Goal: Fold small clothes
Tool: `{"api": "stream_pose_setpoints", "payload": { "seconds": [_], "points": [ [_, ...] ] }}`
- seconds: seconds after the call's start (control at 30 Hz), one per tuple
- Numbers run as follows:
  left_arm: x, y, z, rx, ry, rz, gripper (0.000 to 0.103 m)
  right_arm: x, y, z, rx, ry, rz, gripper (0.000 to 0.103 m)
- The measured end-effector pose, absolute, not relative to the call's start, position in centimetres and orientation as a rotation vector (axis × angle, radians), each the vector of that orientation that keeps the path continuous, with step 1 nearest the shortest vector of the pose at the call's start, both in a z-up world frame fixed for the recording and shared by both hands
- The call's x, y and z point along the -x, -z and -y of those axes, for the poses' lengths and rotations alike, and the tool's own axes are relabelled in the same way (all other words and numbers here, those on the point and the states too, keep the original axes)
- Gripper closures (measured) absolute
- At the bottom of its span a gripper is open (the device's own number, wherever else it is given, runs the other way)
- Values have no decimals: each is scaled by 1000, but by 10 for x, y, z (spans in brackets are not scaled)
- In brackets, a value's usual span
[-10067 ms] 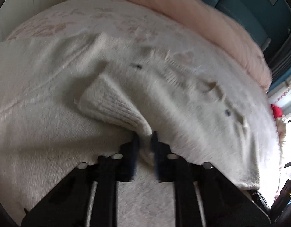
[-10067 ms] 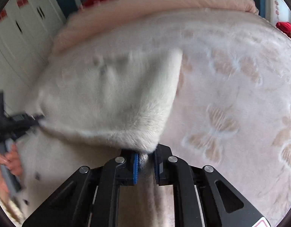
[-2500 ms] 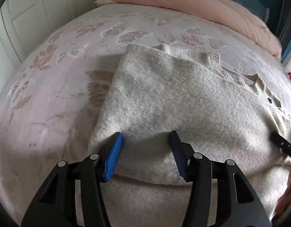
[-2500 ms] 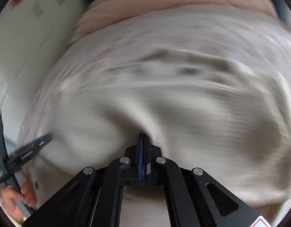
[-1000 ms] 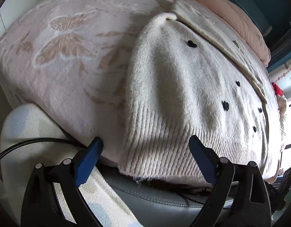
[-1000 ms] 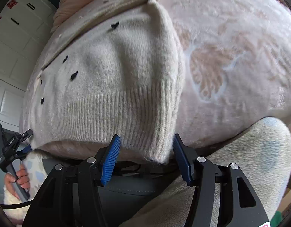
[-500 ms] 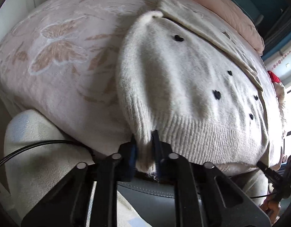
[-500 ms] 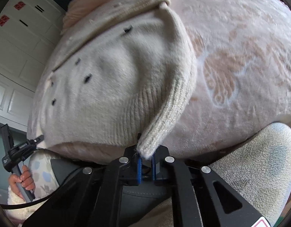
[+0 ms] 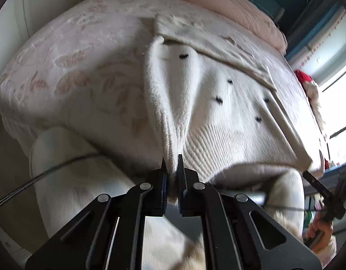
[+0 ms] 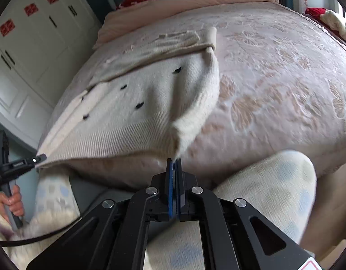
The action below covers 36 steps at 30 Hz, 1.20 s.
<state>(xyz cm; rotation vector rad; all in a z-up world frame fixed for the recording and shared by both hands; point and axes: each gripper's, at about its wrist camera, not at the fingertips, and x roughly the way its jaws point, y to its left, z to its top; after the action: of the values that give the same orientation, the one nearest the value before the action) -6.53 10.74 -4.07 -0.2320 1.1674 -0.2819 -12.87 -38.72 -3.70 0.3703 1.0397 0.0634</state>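
Both grippers – left gripper [image 9: 172, 168], right gripper [image 10: 174, 164] – pinch sweater [image 9: 218, 117] hem.

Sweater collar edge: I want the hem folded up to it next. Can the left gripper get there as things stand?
Probably yes: the left gripper holds the sweater hem, with only bare knit before the collar edge.
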Motion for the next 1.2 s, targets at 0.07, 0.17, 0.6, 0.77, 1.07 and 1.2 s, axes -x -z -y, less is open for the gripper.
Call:
{"api": "stream_pose_setpoints", "payload": {
  "seconds": [0.07, 0.17, 0.6, 0.77, 1.07, 1.2],
  "points": [
    [80, 39, -106, 212, 300, -1199, 98, 143, 37, 388, -356, -76, -1078, 103],
    [97, 33, -104, 217, 316, -1232, 99, 167, 37, 382, -349, -91, -1134, 103],
    [73, 57, -109, 309, 241, -1266, 99, 73, 96, 416, -492, 29, -1175, 45],
    [72, 57, -112, 323, 233, -1261, 99, 45, 115, 414, -511, 5, -1227, 98],
    [75, 51, -126, 312, 217, -1283, 99, 141, 34, 420, -421, 43, -1137, 100],
    [80, 53, -134, 326, 209, -1330, 99, 170, 37, 413, -451, 1, -1255, 101]
  ]
}}
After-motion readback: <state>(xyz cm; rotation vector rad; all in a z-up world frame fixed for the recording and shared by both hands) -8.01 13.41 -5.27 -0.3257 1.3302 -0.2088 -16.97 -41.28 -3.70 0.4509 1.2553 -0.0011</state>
